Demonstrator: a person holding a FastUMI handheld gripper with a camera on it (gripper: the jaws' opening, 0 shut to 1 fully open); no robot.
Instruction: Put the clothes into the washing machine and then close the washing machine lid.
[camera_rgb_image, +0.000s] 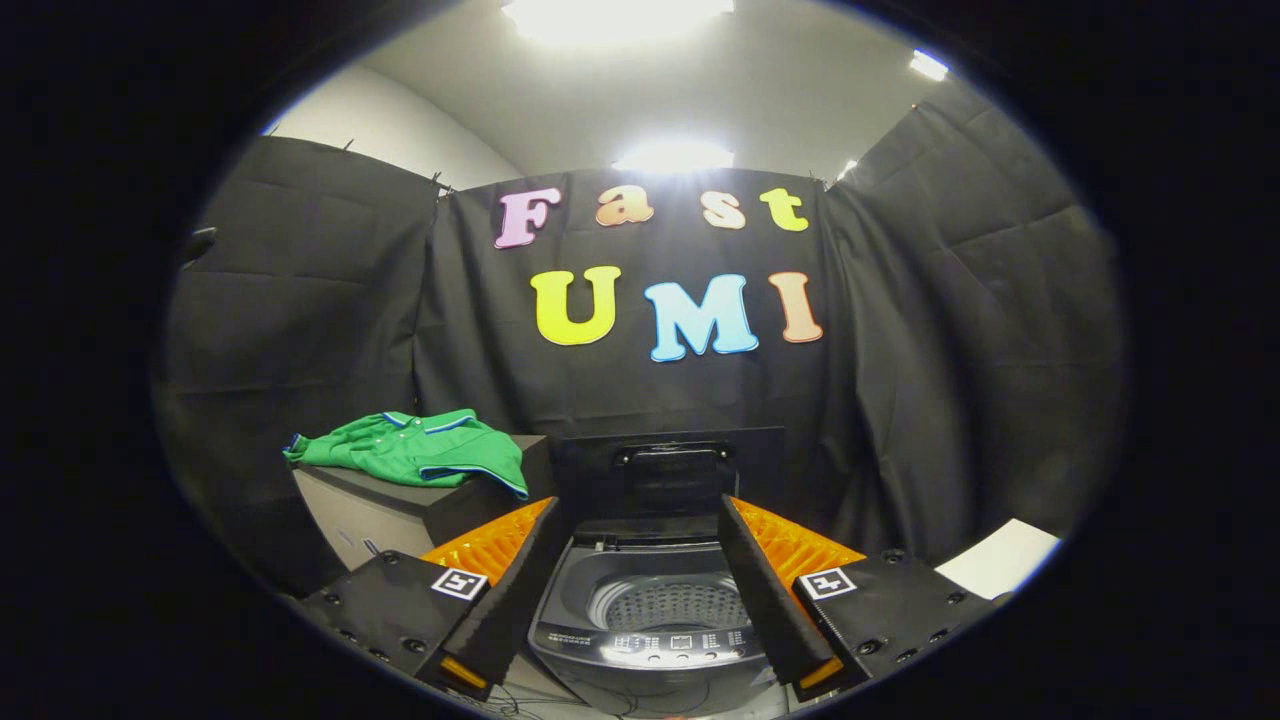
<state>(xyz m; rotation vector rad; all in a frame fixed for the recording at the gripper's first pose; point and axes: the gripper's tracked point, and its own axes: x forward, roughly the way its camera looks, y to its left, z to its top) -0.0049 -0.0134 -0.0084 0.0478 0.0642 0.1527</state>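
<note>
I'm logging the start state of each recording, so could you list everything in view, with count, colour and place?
shirt: one, green with blue-and-white trim, lying crumpled on the box, beyond the fingers and off to one side.
box: one, grey with a dark top, beside the washing machine.
washing machine: one, dark grey, top-loading, seen between the fingers; drum holds nothing visible.
lid: one, black, raised upright behind the drum opening.
white surface: one, a corner seen on the side of the machine away from the box; what it is cannot be told.
ceiling lights: several, white, overhead.
gripper: one, fingers spread apart, holding nothing, the machine's opening between them.
</note>
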